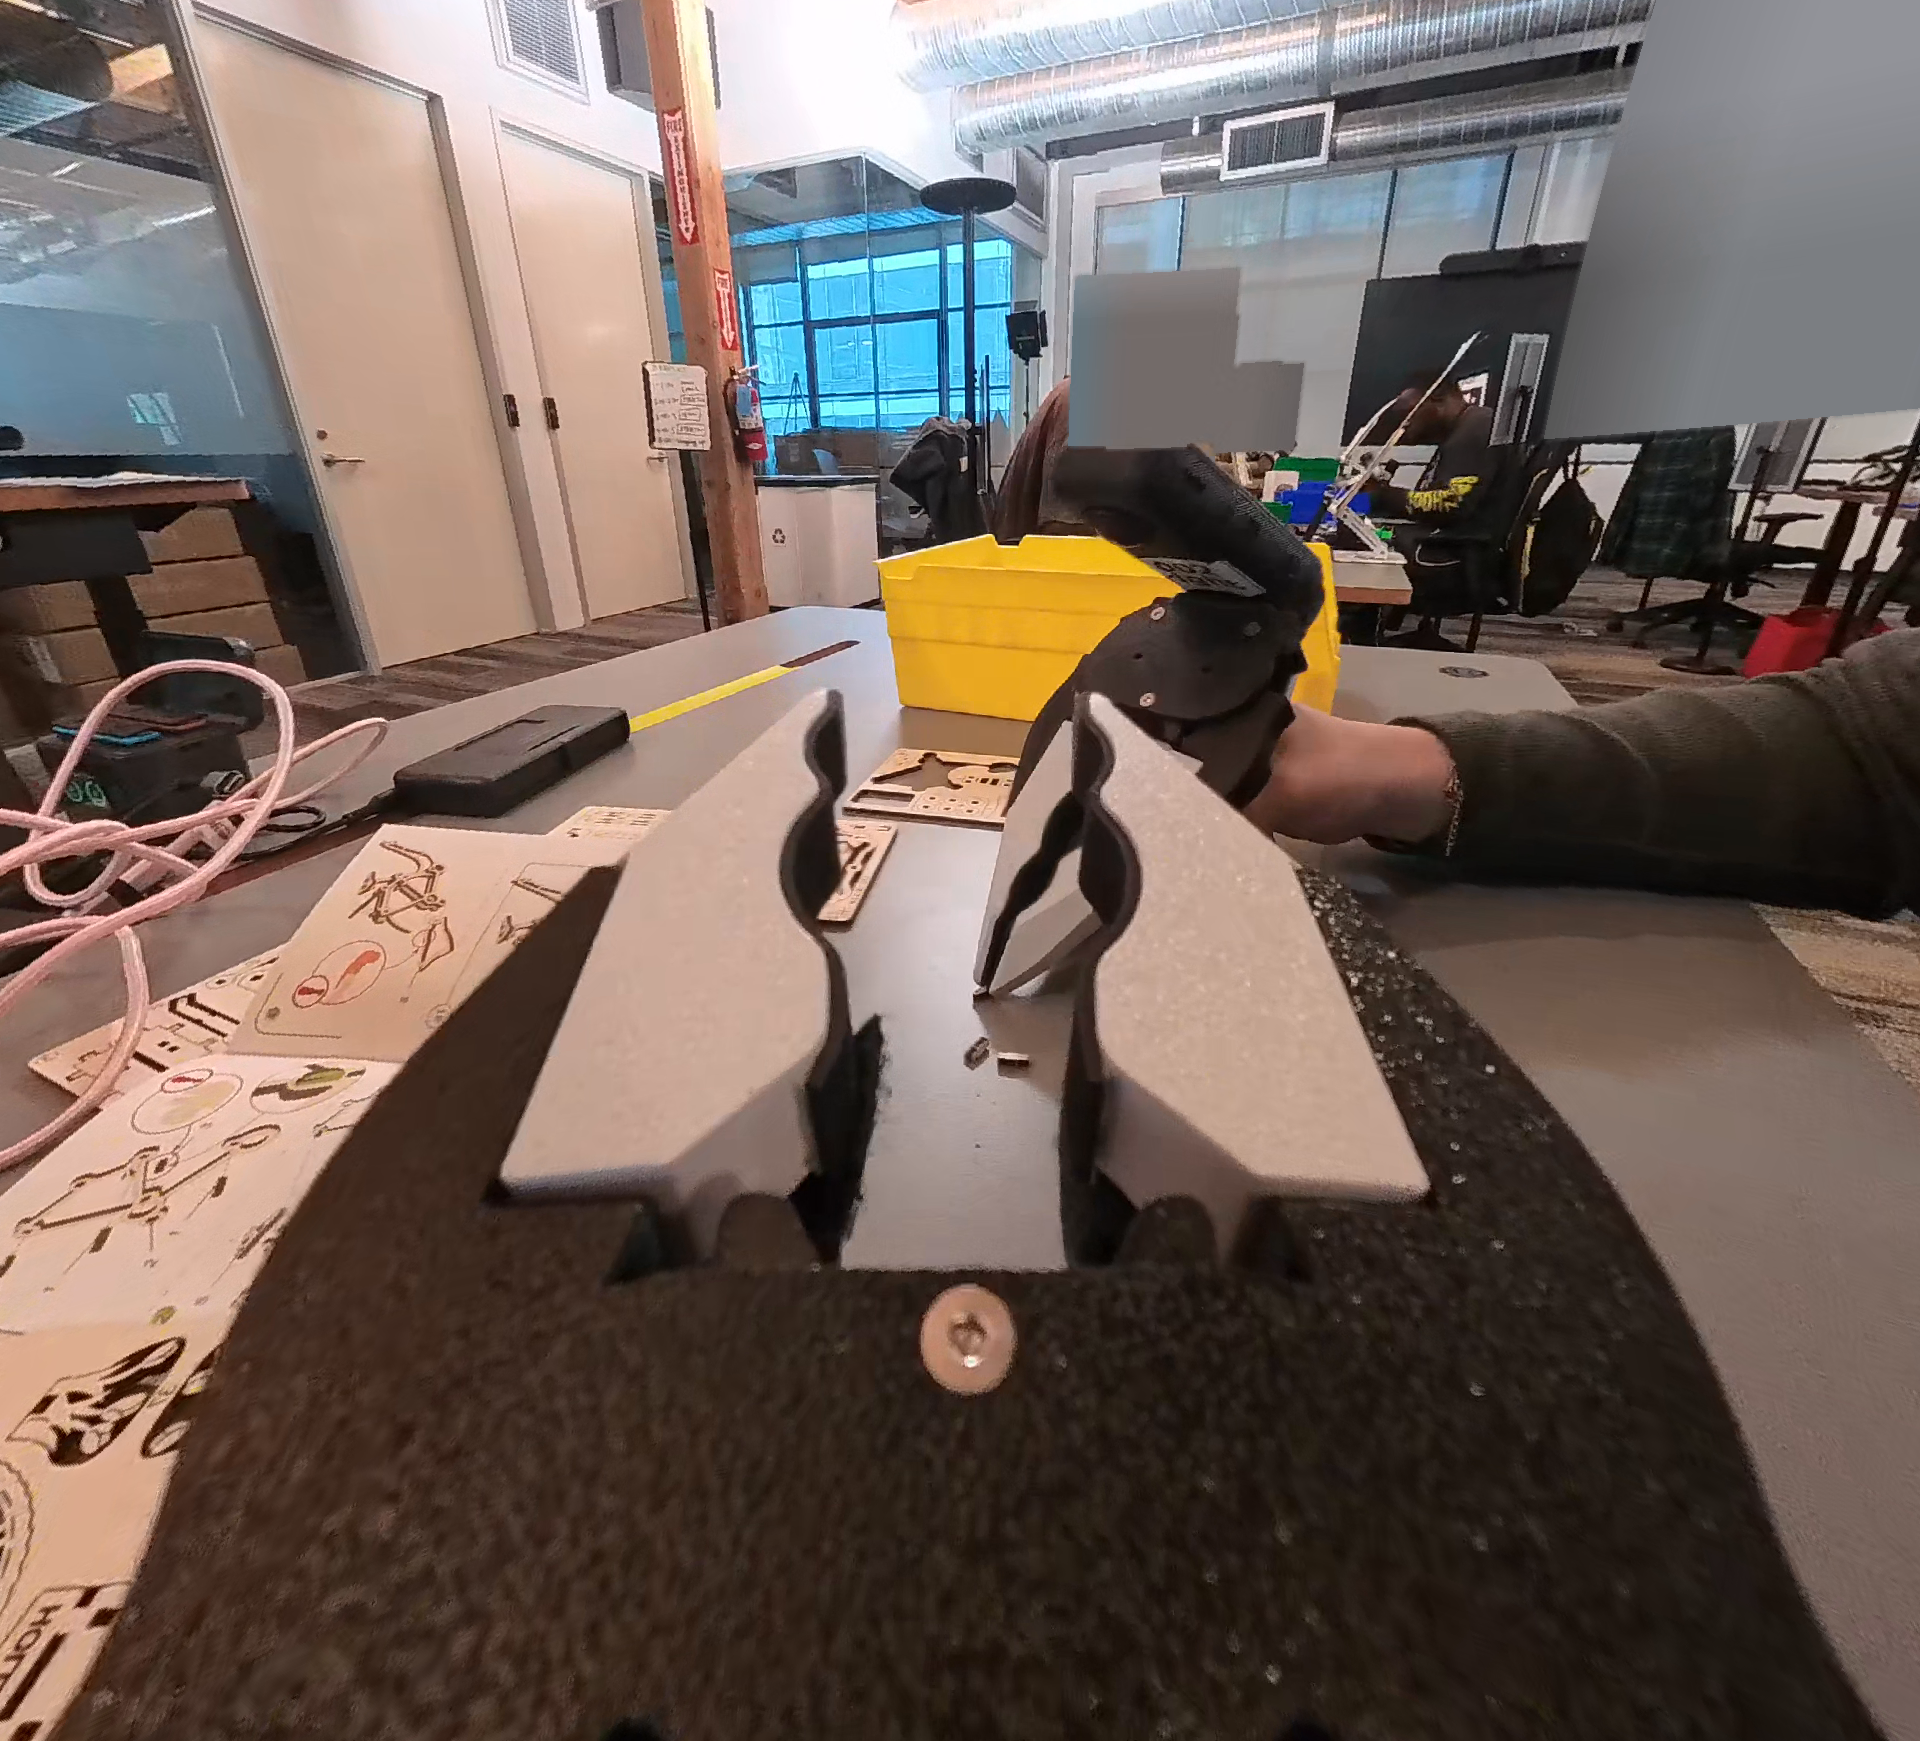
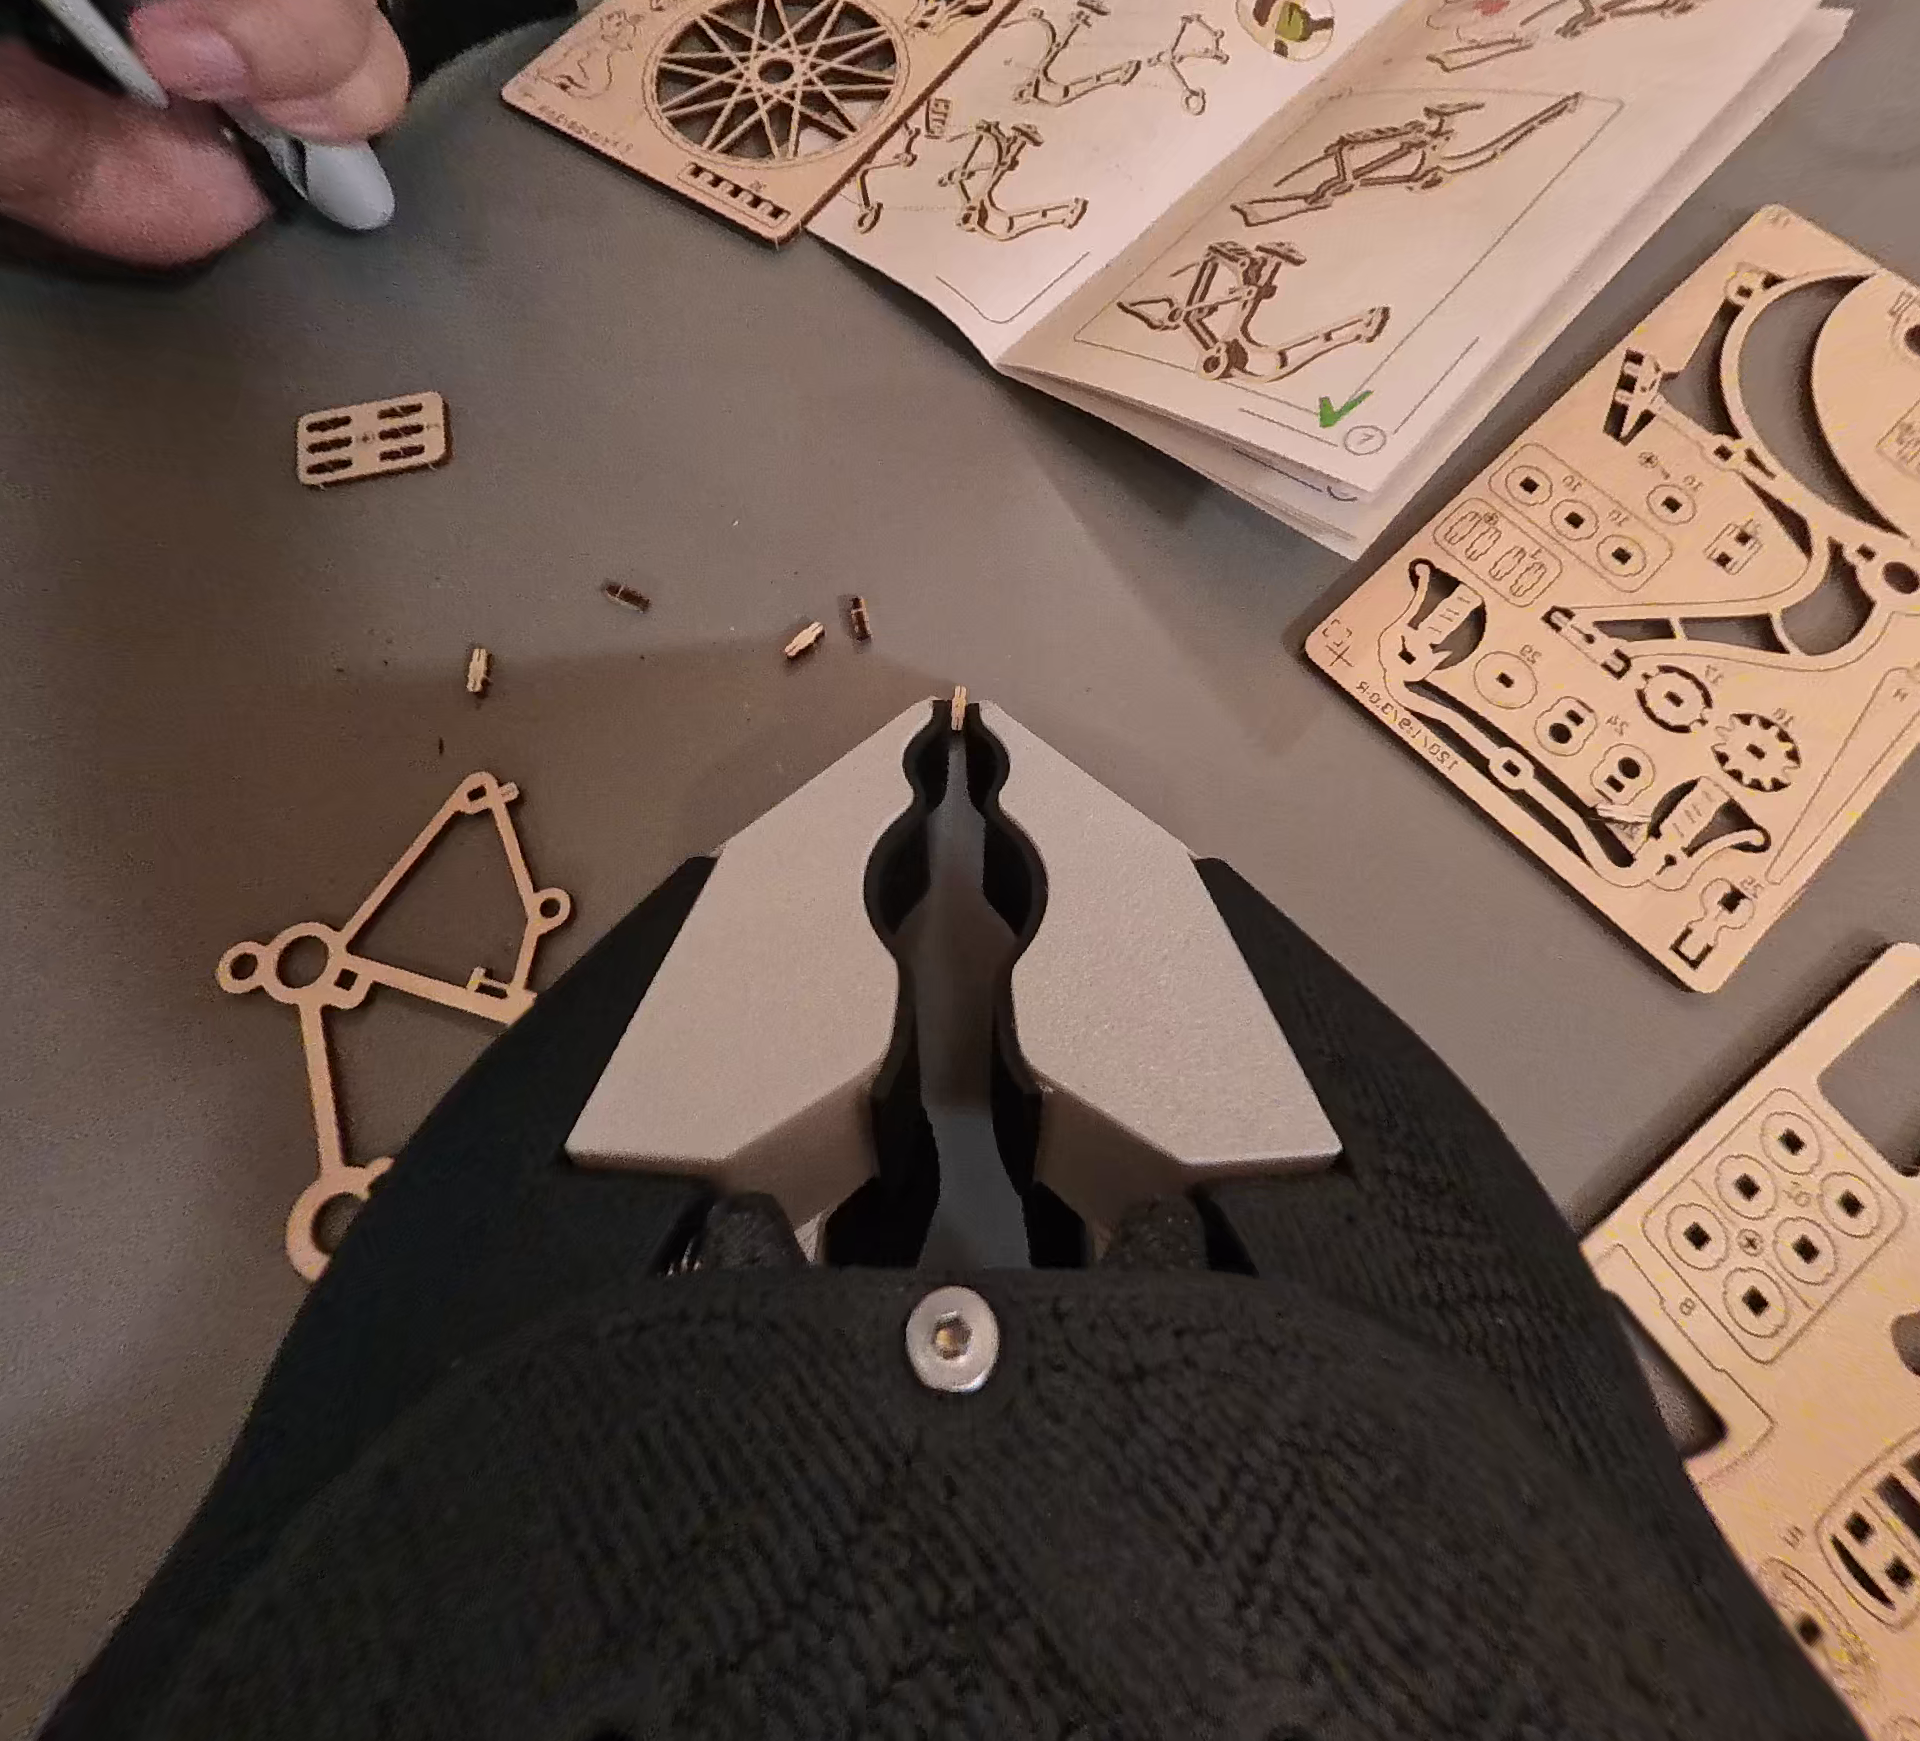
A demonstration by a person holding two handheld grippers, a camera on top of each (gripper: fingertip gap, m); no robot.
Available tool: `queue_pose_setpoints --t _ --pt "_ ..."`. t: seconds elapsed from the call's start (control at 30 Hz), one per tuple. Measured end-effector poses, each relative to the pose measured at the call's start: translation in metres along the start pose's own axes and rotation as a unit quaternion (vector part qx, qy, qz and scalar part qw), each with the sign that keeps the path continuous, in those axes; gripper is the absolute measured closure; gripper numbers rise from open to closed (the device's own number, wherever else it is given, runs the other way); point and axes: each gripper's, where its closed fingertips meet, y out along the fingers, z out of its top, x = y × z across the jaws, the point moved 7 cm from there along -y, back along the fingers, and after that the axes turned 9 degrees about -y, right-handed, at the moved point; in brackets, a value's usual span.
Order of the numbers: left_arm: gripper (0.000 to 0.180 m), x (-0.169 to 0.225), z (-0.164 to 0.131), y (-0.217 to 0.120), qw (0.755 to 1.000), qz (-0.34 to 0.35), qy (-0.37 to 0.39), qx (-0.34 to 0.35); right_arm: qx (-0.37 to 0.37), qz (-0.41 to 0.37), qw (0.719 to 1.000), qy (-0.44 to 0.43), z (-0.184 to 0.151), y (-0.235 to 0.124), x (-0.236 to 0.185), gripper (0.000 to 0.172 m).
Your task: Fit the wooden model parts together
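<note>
Early stage: right fingers [image 2: 958, 717] pinching one pin [image 2: 959, 704]; left fingers [image 1: 951, 756] wide open, empty; frame [image 2: 395, 953], four pins loose on bench [image 2: 675, 465]

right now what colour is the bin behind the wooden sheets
Bright yellow. The bin shows best in the left wrist view, at the far side of the table.
</note>
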Motion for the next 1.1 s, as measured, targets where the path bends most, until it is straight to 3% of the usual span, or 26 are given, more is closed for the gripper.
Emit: queue_pose_setpoints --t 0.03,0.17,0.27,0.4,0.53,0.8,1.1 --pt "0.141 0.001 0.0 0.0 1.0 -0.002 0.001 -0.001 0.0 -0.004 1.0 -0.013 0.0 0.0 -0.001 0.171" --pt "0.14 0.005 -0.003 0.002 0.999 -0.018 0.025 -0.025 0.035 -0.008 0.996 -0.076 0.007 -0.006 -0.011 0.171" --pt "0.138 0.014 -0.012 0.005 0.991 -0.064 0.09 -0.081 0.07 0.027 0.994 -0.075 0.015 -0.012 -0.019 0.171" --pt "0.144 0.026 -0.026 0.006 0.956 -0.068 0.249 -0.14 0.112 0.017 0.991 -0.074 0.024 -0.024 -0.02 0.171" --pt "0.149 0.031 -0.033 0.009 0.922 -0.021 0.349 -0.168 0.145 0.079 0.985 -0.045 0.03 -0.029 -0.028 0.171" --pt "0.136 0.046 -0.05 0.011 0.906 -0.095 0.368 -0.185 0.153 0.212 0.964 0.038 0.028 -0.029 -0.035 0.171" --pt "0.158 0.054 -0.057 0.01 0.883 -0.114 0.413 -0.193 0.158 0.322 0.927 0.108 0.025 -0.028 -0.039 0.171"
